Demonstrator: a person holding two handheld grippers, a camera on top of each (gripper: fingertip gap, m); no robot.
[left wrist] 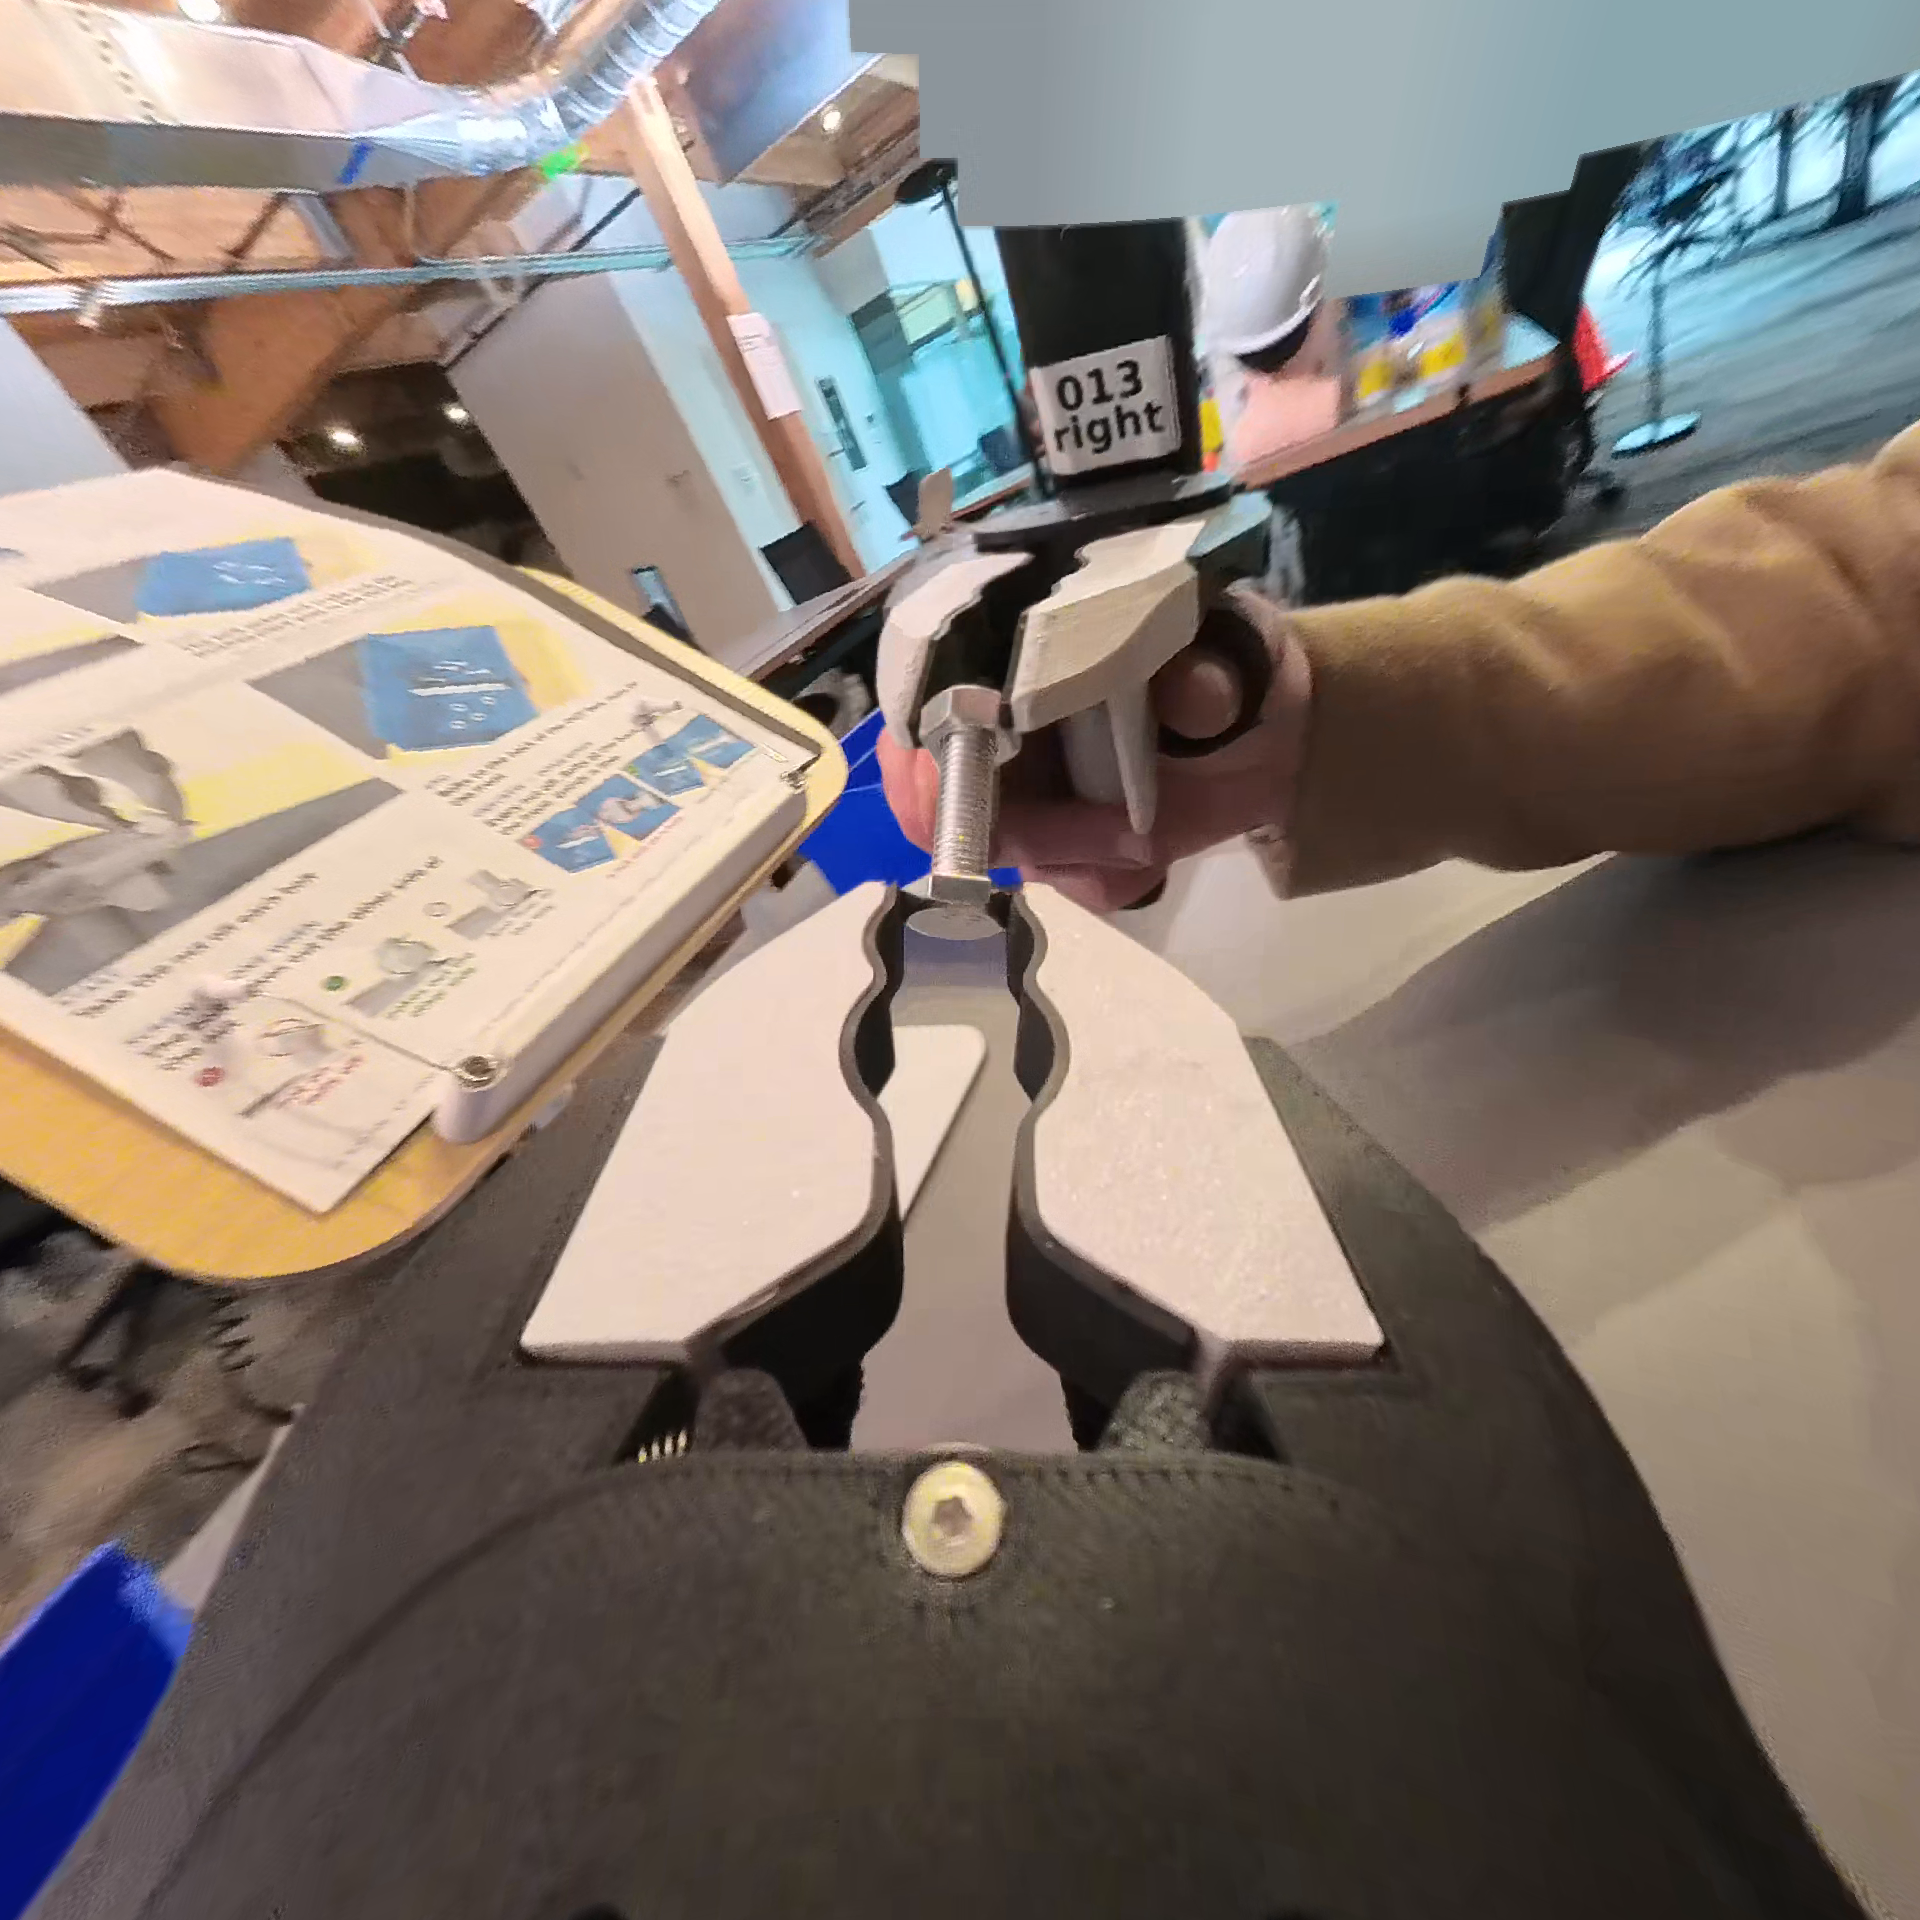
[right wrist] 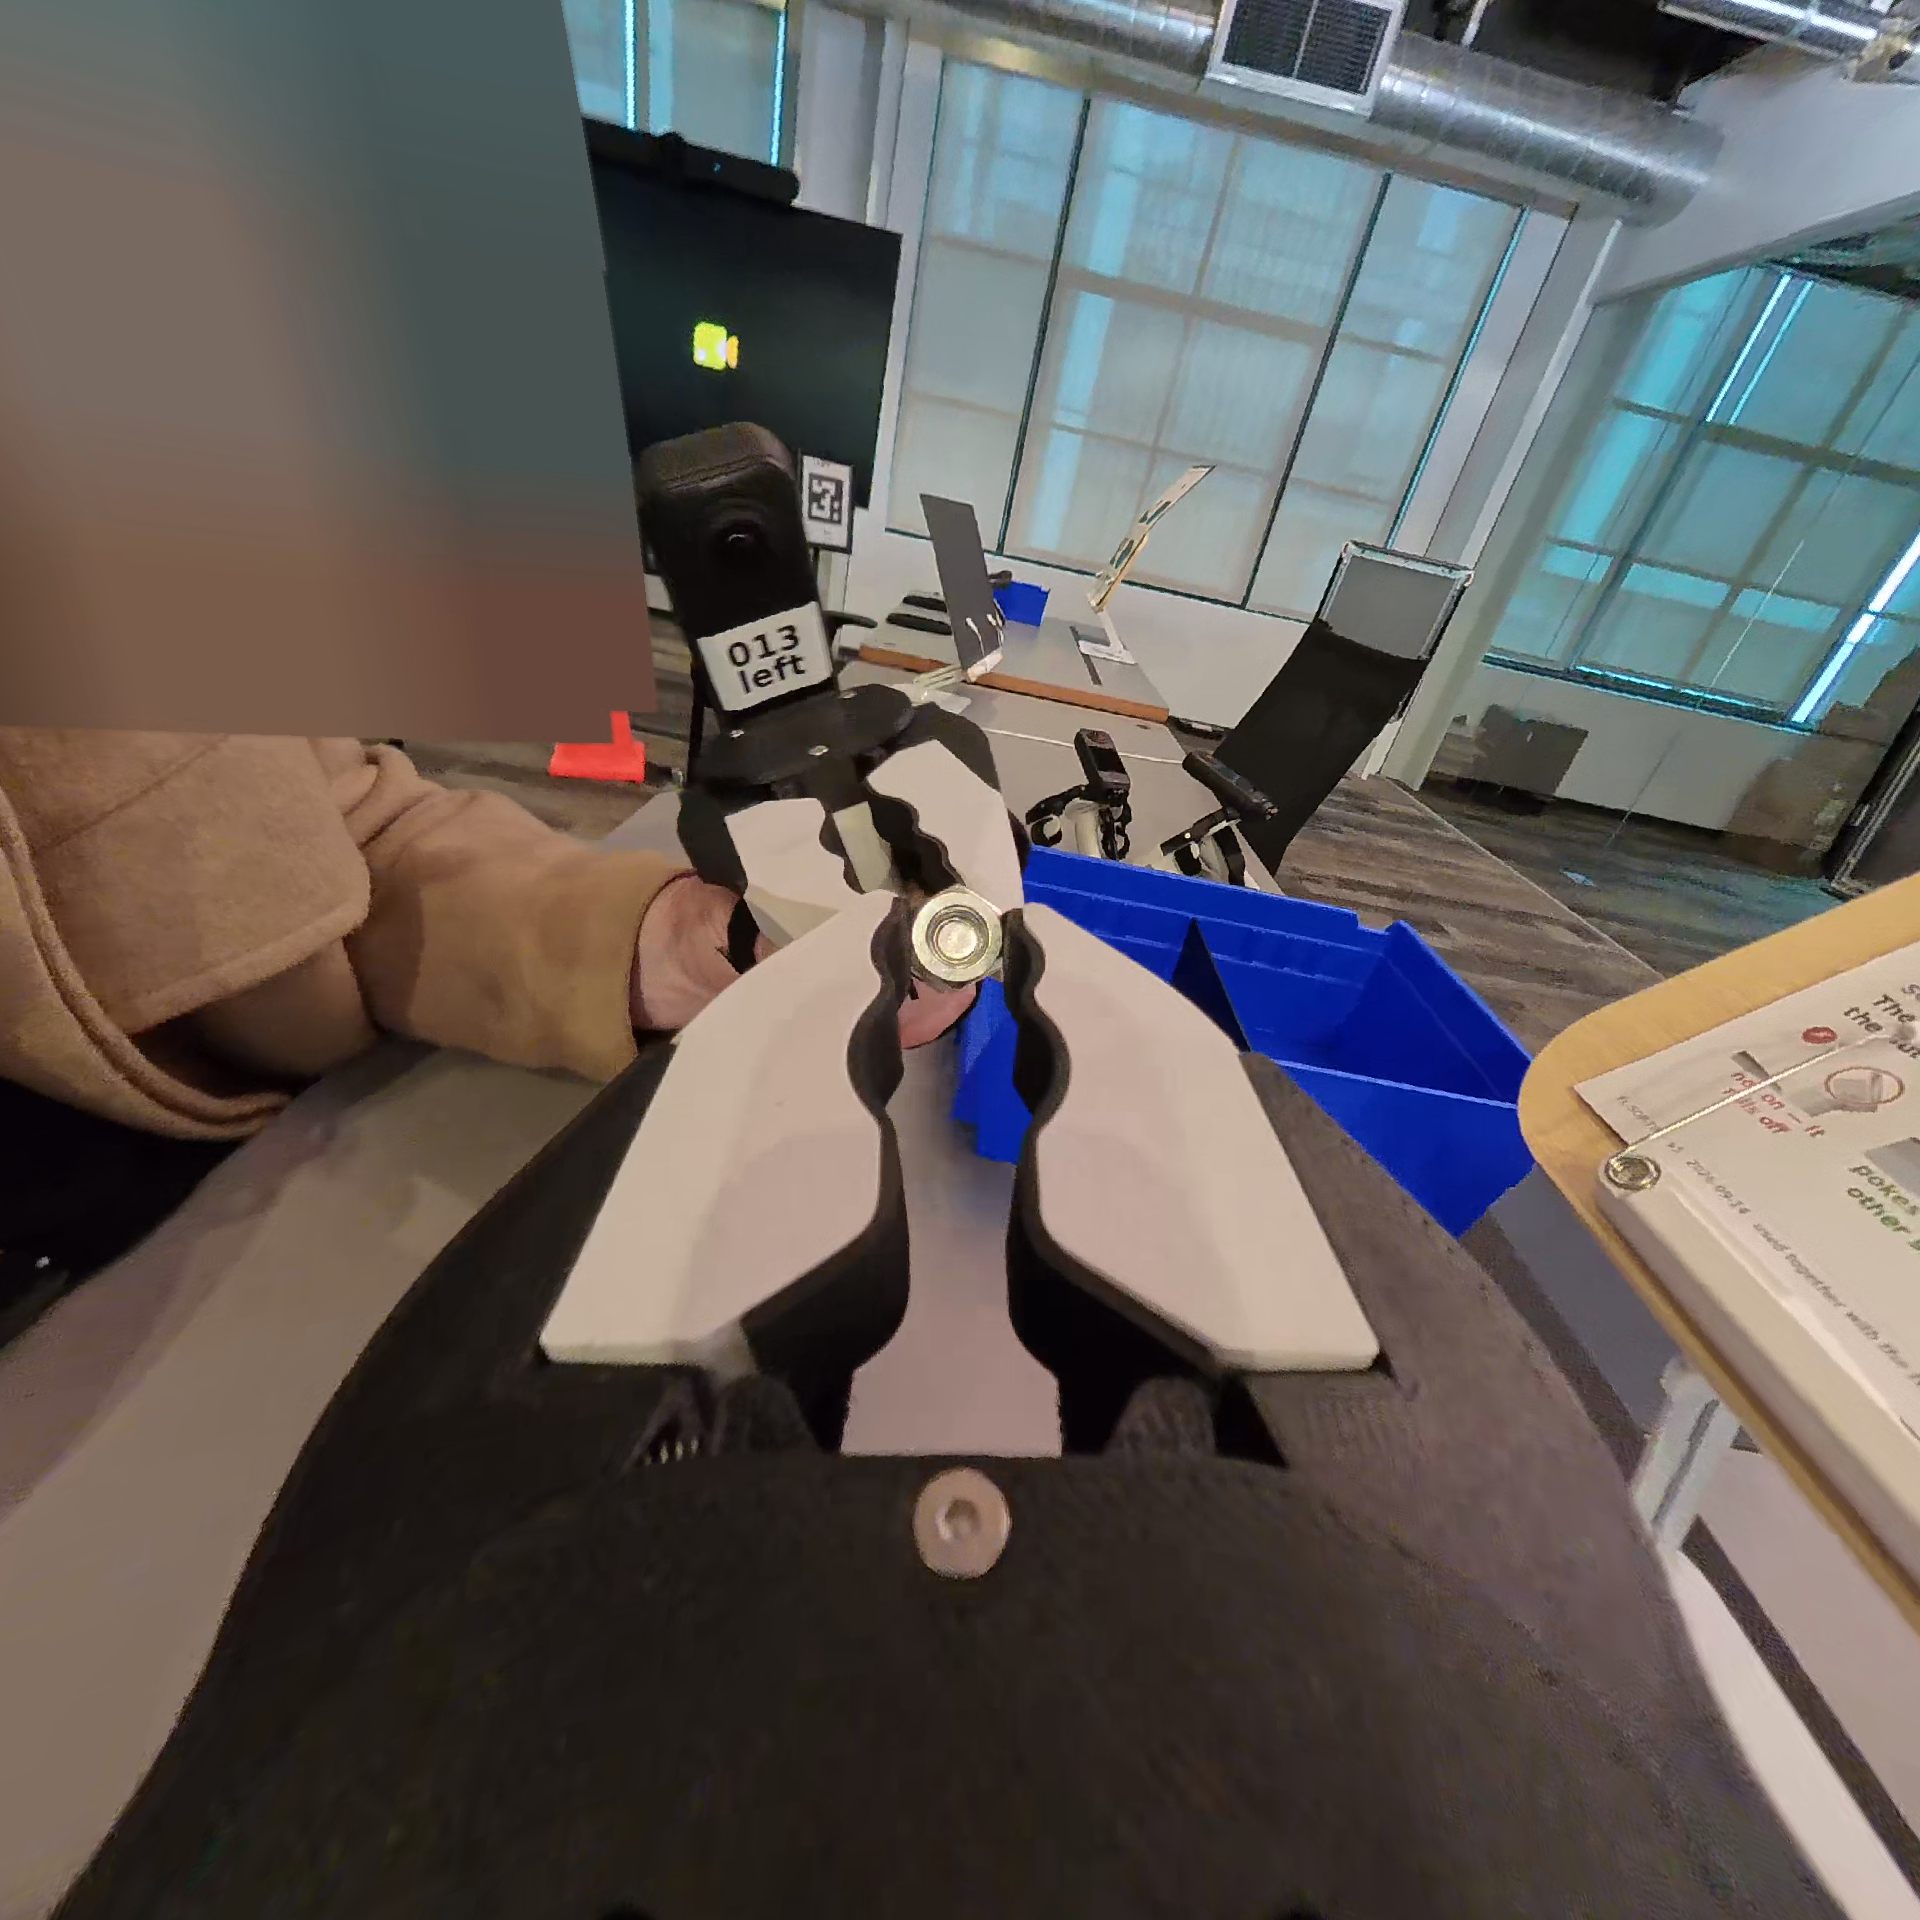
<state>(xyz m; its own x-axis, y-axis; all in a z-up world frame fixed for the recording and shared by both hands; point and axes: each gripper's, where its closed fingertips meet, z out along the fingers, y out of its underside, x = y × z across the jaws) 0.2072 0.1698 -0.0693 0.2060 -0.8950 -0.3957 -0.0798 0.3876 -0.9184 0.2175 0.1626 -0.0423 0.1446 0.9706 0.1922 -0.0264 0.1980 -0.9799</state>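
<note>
A silver hex bolt (left wrist: pixel 964 800) with a nut (left wrist: pixel 961 886) on its lower end is held in the air between both grippers. My right gripper (left wrist: pixel 961 717) comes from above in the left wrist view, shut on the bolt's head. My left gripper (left wrist: pixel 951 920) is shut on the nut end of the bolt. In the right wrist view, the bolt (right wrist: pixel 956 940) shows end-on between my right gripper's (right wrist: pixel 956 945) tips. My left gripper (right wrist: pixel 914 883) reaches in from the upper left and meets it. Hands in tan sleeves (left wrist: pixel 1558 707) hold both tools.
A blue divided bin (right wrist: pixel 1299 1029) stands on the grey table (left wrist: pixel 1610 1091) just behind the grippers; it also shows in the left wrist view (left wrist: pixel 868 831). A wooden board with a printed instruction sheet (left wrist: pixel 312 831) stands to one side, at the right in the right wrist view (right wrist: pixel 1766 1143). Left and right tips are no more than a few centimetres apart.
</note>
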